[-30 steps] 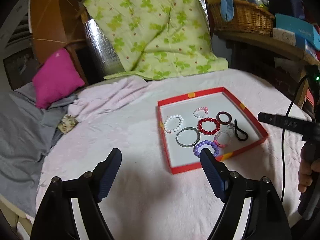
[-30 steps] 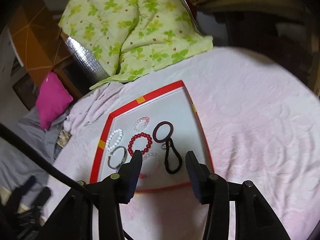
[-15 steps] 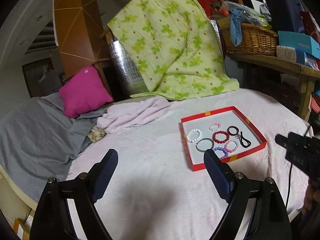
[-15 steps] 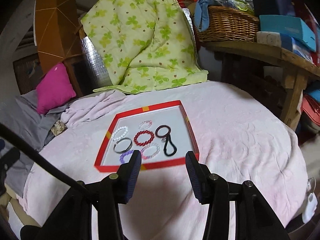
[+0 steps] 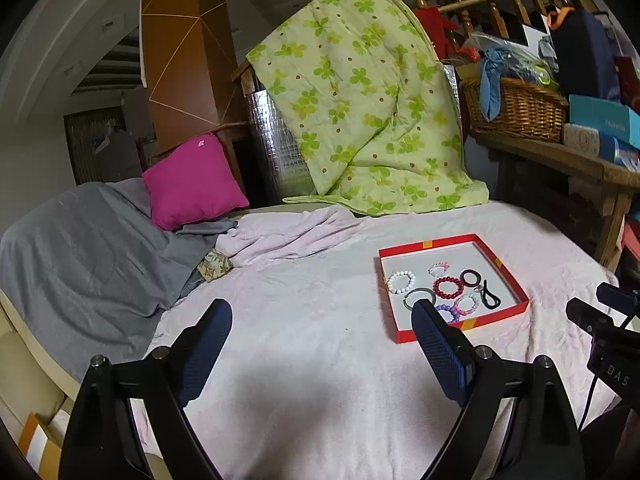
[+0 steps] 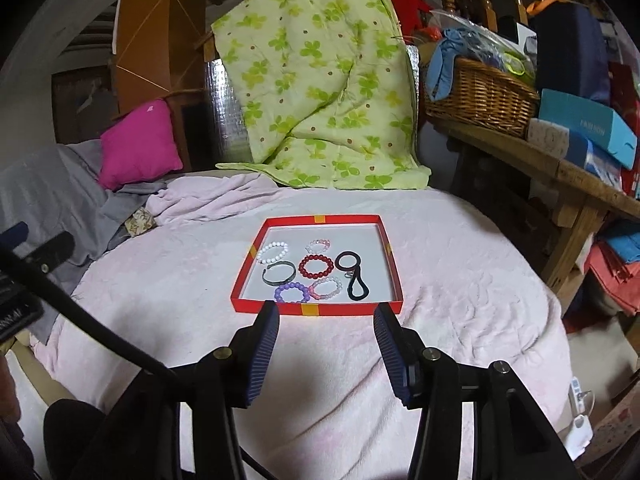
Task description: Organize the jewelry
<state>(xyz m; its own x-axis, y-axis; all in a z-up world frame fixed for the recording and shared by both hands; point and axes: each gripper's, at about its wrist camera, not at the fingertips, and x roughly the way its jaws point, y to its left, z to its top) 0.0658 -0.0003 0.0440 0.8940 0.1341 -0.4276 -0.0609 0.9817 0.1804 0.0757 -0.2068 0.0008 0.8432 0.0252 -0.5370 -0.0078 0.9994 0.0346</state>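
A red-rimmed tray (image 6: 316,309) with a white floor lies on the pink blanket and holds several bracelets: white beads (image 6: 272,251), red beads (image 6: 316,266), a grey bangle (image 6: 276,274), purple beads (image 6: 293,292), pale pink beads (image 6: 327,288), plus dark hair ties (image 6: 349,261). The tray also shows in the left wrist view (image 5: 464,326). My right gripper (image 6: 326,324) is open and empty, well back from the tray's near edge. My left gripper (image 5: 322,320) is open wide and empty, to the left of the tray.
A green floral quilt (image 6: 320,92) hangs behind the bed. A magenta pillow (image 5: 192,182) and grey sheet (image 5: 80,248) lie at the left. A wooden shelf (image 6: 540,168) with a wicker basket (image 6: 480,96) and boxes stands at the right.
Both grippers have pulled up and back from the tray, which now looks smaller and farther off. The tray's contents have not moved.
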